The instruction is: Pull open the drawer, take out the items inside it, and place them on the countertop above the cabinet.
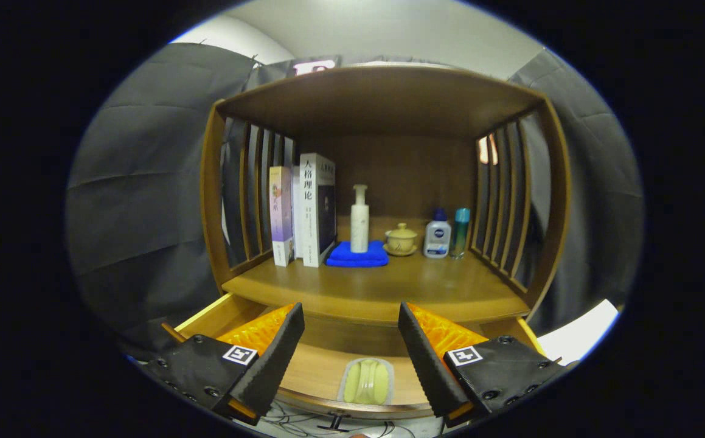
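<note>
The wooden drawer (pixel 322 371) stands pulled out below the cabinet's countertop (pixel 376 286). On its floor lies a pale green item in a clear wrapper (pixel 366 382), between and just below my two fingers. My gripper (pixel 351 316) is open above the drawer, holding nothing, with its fingertips level with the countertop's front edge.
On the countertop stand two books (pixel 303 210) at the left, a white pump bottle (pixel 359 219) on a folded blue cloth (pixel 357 255), a small lidded yellow cup (pixel 401 239), a clear bottle with a blue cap (pixel 437 234) and a teal bottle (pixel 460 231). Slatted wooden sides enclose the shelf.
</note>
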The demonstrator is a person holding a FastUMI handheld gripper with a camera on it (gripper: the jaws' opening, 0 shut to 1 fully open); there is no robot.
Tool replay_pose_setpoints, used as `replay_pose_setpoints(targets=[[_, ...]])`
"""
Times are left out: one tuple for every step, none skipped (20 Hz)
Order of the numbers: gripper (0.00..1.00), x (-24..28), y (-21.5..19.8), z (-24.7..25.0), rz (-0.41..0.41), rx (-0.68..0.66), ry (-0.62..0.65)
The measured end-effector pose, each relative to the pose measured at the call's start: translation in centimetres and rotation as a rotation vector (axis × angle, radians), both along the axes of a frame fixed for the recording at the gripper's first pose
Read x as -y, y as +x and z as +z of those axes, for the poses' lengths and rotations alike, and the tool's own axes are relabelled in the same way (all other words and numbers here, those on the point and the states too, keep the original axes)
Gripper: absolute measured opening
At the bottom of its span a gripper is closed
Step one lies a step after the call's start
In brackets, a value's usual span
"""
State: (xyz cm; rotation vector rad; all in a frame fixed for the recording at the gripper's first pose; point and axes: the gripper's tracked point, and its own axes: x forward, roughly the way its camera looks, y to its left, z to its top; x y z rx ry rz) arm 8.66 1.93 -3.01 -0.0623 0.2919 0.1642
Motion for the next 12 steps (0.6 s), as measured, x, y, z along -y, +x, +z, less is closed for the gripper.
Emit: replay_pose_setpoints(targets=[[0.98,0.3,0.6,-0.9,0.007,-0.044,-0.012],[0.98,0.6,1.1,-1.7,0.007,-0.088,-0.021],[0.98,0.8,1.5,-2.5,0.014,-0.130,-0.024],[0.98,0.9,1.8,-3.2,0.013,-0.169,-0.015],[0.98,1.0,2.0,-4.1,0.019,-0.210,-0.002],[0.98,1.0,2.3,-5.0,0.024,-0.251,0.008],[0.98,1.2,2.4,-5.9,0.029,-0.296,0.010],[0.98,1.5,2.6,-6.7,0.031,-0.336,0.011],[0.98,1.6,2.6,-7.1,0.036,-0.370,0.021],[0.97,1.5,2.7,-7.7,0.038,-0.399,0.022],[0.96,1.7,2.9,-8.3,0.036,-0.427,0.022],[0.95,1.9,2.9,-8.8,0.037,-0.452,0.025]])
